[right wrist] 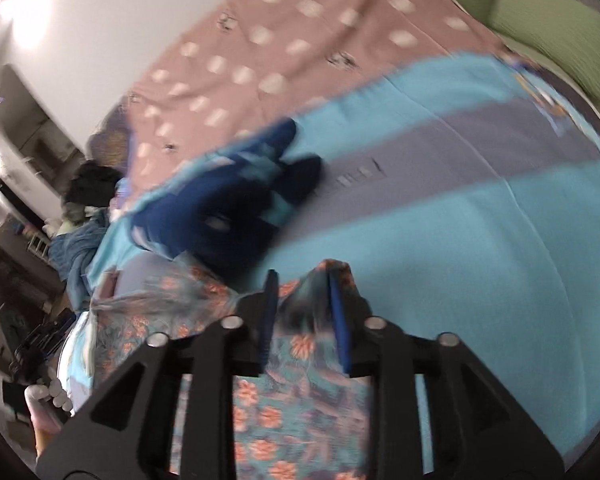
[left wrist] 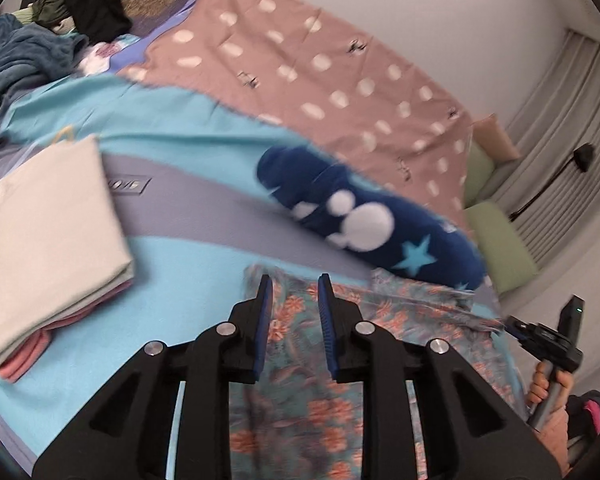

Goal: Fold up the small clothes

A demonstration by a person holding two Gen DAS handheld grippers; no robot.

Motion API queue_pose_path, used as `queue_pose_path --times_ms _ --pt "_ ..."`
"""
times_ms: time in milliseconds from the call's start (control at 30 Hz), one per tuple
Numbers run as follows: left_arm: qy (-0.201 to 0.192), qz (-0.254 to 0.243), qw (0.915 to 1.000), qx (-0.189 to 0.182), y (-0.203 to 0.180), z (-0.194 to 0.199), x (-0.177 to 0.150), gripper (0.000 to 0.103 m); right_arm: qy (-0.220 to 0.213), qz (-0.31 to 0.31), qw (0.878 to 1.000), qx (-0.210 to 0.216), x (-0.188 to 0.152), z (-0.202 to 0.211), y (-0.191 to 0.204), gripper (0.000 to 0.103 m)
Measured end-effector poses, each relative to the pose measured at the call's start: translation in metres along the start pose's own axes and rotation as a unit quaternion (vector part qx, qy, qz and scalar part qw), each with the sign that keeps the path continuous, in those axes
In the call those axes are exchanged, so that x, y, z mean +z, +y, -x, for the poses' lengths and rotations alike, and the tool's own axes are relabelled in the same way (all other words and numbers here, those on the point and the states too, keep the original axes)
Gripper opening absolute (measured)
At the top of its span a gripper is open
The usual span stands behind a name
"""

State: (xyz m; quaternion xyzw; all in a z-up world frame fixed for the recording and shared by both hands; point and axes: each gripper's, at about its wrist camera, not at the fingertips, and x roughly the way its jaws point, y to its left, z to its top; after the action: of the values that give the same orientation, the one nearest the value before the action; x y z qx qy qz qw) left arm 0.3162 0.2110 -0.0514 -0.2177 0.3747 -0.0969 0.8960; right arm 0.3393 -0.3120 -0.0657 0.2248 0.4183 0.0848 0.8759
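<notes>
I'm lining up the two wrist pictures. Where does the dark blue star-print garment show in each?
Left wrist: dark blue star-print garment lies right of centre, just beyond the floral garment.
Right wrist: it sits left of centre, blurred, again beyond the floral garment.
Shared landmark: the pink dotted cover behind it.

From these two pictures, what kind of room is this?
Most likely a bedroom: a bed with a blue striped sheet, green pillows at its head, and a stack of folded clothes lying on it.
</notes>
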Motion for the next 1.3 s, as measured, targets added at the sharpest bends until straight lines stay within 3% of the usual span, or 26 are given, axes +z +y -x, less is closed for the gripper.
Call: queue_pose_path --times_ms 100,167,300,500,600,700,933,1133,1167,1200,1233,1300 --pt "-0.001 -0.033 0.9994 0.014 0.000 0.015 -0.015 0.037 -0.010 0.031 0.999 -0.018 -0.015 0.019 -0.012 0.044" --pt "0.006 -0.044 0.9987 0.023 0.000 0.027 -0.029 0.037 -0.016 0.034 0.999 -0.036 -0.026 0.039 -0.023 0.046" --pt "0.017 -0.040 0.9989 0.017 0.005 0.053 -0.065 0.038 -0.007 0.018 1.000 -0.020 -0.062 0.081 -0.042 0.049" --pt "0.019 -0.001 0.9998 0.007 0.011 0.098 -0.120 0.038 0.012 0.023 1.000 -0.010 -0.126 0.123 -0.042 0.053" --pt "0.018 0.004 0.9998 0.002 0.009 0.118 -0.139 0.049 0.025 0.022 0.999 0.005 -0.152 0.136 -0.039 0.055" --pt "0.023 -0.011 0.9997 0.006 0.003 0.129 -0.157 0.050 0.028 0.047 0.998 0.001 -0.171 0.143 -0.028 0.058" --pt "0.040 -0.001 0.9992 0.007 0.006 0.131 -0.184 0.050 0.036 0.096 0.994 -0.045 -0.188 0.137 -0.013 0.059" --pt "0.039 0.036 0.9984 -0.019 0.015 0.112 -0.177 0.050 0.028 0.114 0.993 -0.028 -0.176 0.119 -0.008 0.059" --pt "0.039 0.041 0.9979 -0.032 0.016 0.108 -0.175 0.045 0.025 0.121 0.992 -0.017 -0.174 0.114 -0.007 0.049" --pt "0.044 0.040 0.9970 -0.050 0.015 0.101 -0.174 0.032 0.024 0.130 0.991 -0.011 -0.174 0.111 -0.007 0.012" --pt "0.050 0.034 0.9971 -0.046 0.015 0.098 -0.174 0.006 0.033 0.143 0.989 -0.016 -0.173 0.105 -0.007 0.010" --pt "0.062 0.022 0.9975 -0.027 0.017 0.092 -0.177 0.006 0.040 0.144 0.989 -0.018 -0.173 0.104 -0.015 0.010"
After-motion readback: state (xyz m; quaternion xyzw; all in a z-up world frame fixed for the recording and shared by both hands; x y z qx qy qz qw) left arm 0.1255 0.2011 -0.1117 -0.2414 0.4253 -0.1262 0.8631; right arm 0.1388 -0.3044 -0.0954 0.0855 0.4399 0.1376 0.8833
